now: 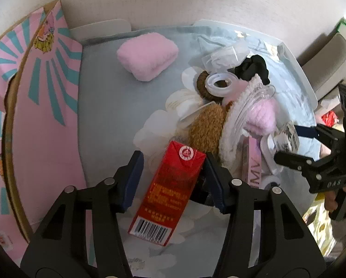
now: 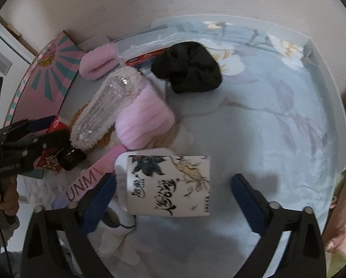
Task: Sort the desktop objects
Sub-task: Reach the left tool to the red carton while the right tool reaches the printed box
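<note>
Surface: a pale blue-grey mat printed with white blossoms (image 2: 277, 106), lying in a shallow white tray with a raised rim (image 2: 332, 74).
Room: a light wood-grain wall behind the tray; a pink cardboard panel with teal rays (image 1: 45, 106) leans at the tray's left side.
Left gripper (image 1: 173, 173): jaws part-way spread around a red rectangular carton with a barcode (image 1: 170, 192) — one blue pad looks to touch its upper corner, the other stands clear.
Right gripper (image 2: 173, 190): spread wide around a white mug with black brush lettering (image 2: 170, 185) lying on its side, pads apart from it.
Pile: a ribbed clear plastic piece (image 2: 101, 106), fluffy pink cloths (image 2: 145, 120) and a black fabric scrunchie (image 2: 189, 69) — heaped mid-mat.
Hidden: a brown plush item (image 1: 207, 127) is mostly buried; a pink strip lettered "UNMV" (image 2: 85, 180) is cut off by the finger.
Unclear: the mug's handle is blurred.
</note>
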A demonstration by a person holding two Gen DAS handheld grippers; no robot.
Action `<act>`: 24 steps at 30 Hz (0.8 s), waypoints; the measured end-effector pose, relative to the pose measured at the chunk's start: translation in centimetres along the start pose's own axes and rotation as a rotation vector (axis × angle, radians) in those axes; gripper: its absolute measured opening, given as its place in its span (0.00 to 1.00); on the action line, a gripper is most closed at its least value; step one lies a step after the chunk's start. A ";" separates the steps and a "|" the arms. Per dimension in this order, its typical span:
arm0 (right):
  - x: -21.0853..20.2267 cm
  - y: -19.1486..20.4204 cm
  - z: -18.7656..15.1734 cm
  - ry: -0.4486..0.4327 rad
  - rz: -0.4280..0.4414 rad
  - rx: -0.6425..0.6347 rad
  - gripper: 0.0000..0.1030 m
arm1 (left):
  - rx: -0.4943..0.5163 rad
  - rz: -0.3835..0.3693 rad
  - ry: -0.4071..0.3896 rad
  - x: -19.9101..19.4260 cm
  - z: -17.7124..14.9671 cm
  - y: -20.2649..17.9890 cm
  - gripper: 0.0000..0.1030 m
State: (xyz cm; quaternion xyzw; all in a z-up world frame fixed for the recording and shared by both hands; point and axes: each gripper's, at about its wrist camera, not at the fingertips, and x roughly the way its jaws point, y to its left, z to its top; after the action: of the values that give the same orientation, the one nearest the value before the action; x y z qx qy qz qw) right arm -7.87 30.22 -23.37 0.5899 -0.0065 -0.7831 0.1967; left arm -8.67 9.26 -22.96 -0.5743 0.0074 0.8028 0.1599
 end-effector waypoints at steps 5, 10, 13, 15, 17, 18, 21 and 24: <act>0.4 0.4 0.2 -0.001 0.005 0.005 0.92 | 0.075 0.066 0.017 0.0 -0.6 -0.7 0.55; 0.8 0.2 0.2 0.005 -0.001 0.010 0.92 | 0.103 0.091 0.035 0.8 -0.8 -0.6 0.54; 0.9 0.5 0.3 0.003 -0.016 -0.007 0.87 | 0.085 0.059 0.042 1.1 -0.8 -0.5 0.45; 1.0 0.9 0.3 0.000 -0.033 -0.031 0.76 | 0.086 0.057 0.042 1.1 -0.9 -0.5 0.35; 0.8 1.2 0.5 -0.004 -0.029 -0.043 0.58 | 0.090 0.067 0.034 1.0 -1.2 -0.7 0.34; 0.8 1.3 0.5 -0.006 -0.030 -0.044 0.58 | 0.086 0.065 0.027 0.9 -1.2 -0.7 0.32; 0.7 1.5 0.4 -0.022 -0.055 -0.045 0.58 | 0.079 0.053 0.027 0.8 -1.1 -0.8 0.31; 0.2 1.6 0.3 -0.043 -0.074 -0.024 0.57 | 0.092 0.061 0.008 -0.1 -0.9 -1.3 0.31</act>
State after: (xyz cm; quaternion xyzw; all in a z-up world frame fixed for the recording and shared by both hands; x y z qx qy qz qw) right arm -7.73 28.62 -23.07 0.5706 0.0204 -0.8023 0.1744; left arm -7.51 10.30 -22.93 -0.5690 0.0622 0.8039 0.1615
